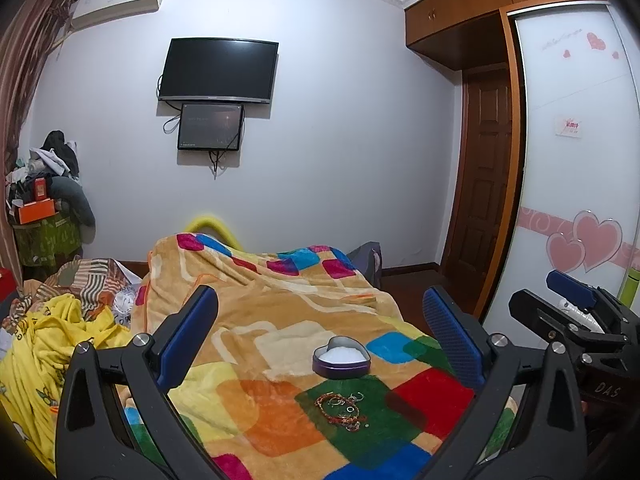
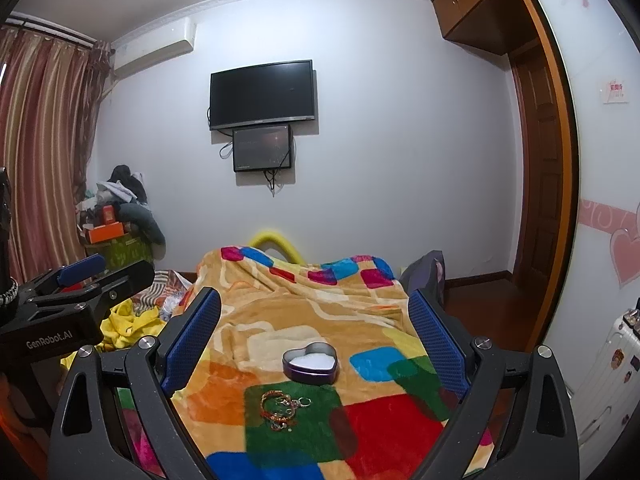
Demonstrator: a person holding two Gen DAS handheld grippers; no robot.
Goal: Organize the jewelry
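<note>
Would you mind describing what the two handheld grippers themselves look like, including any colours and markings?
Both grippers share one build: matte black angular frames with silver round bolts at the joints and two flat fingers faced with textured blue pads. The left gripper carries white "GenRobot.AI" lettering on its side, readable from the right wrist view. The right gripper shows "DAS" on its body in the left wrist view. No cables or sleeves show.

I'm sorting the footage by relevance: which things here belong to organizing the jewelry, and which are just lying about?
Belongs to the job:
- jewelry pile on the green patch of the blanket
- heart-shaped tin, open, white inside
- left gripper and right gripper, both open

Just lying about:
- yellow cloth
- orange box
- wall TV
</note>
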